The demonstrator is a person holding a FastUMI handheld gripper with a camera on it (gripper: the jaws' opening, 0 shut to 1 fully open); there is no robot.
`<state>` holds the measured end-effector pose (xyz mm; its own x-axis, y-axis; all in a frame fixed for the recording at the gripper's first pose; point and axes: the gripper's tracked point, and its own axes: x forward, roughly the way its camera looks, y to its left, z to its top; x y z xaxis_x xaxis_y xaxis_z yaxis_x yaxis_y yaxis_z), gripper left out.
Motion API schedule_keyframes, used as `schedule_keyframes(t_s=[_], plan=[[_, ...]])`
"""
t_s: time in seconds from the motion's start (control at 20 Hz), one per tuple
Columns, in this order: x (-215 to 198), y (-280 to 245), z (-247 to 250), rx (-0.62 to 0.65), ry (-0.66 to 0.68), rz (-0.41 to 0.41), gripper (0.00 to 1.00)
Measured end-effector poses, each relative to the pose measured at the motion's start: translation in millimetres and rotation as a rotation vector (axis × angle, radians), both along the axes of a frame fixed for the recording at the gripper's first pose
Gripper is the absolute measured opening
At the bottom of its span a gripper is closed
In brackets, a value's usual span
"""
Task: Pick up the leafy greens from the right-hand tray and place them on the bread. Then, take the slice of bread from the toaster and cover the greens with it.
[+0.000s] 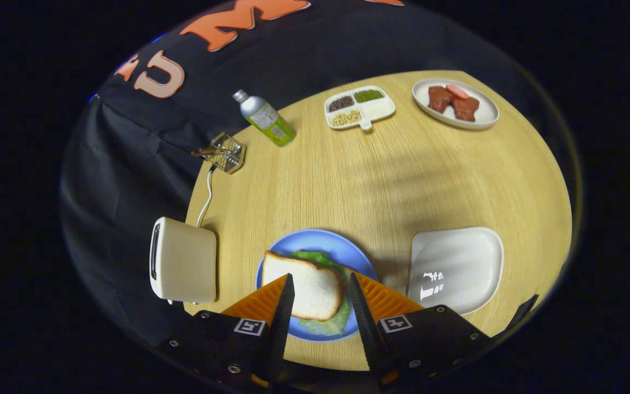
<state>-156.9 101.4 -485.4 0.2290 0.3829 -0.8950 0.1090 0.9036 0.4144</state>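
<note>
A slice of bread [303, 290] lies on top of leafy greens [326, 324] on a blue plate [315, 241]. Green leaf edges stick out beyond the slice on its far and near sides. My gripper [320, 284] hovers above the plate, open, with the slice showing between its two fingers and neither finger touching it. The white toaster [184, 265] stands left of the plate, its slot facing away to the left. A white tray [454, 268] with nothing on it sits right of the plate.
At the far side of the round wooden table [380, 180] stand a green-labelled bottle [266, 119], a wire basket [226, 153], a divided dish of grains [360, 106] and a plate of meat pieces [455, 102]. The toaster's cord [206, 200] runs toward the basket.
</note>
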Motion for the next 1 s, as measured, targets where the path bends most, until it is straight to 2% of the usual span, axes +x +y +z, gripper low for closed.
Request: schedule_keyframes(t_s=[0.35, 0.55, 0.8, 1.0], plan=[[62.7, -19.8, 110.7, -0.047, -0.29, 0.047, 0.71], [103.4, -43.0, 177.0, -0.129, -0.517, 0.052, 0.8], [132.7, -62.4, 245.3, -0.214, -0.75, 0.008, 0.9], [150.4, -78.6, 312.2, -0.309, -0.948, -0.022, 0.92]])
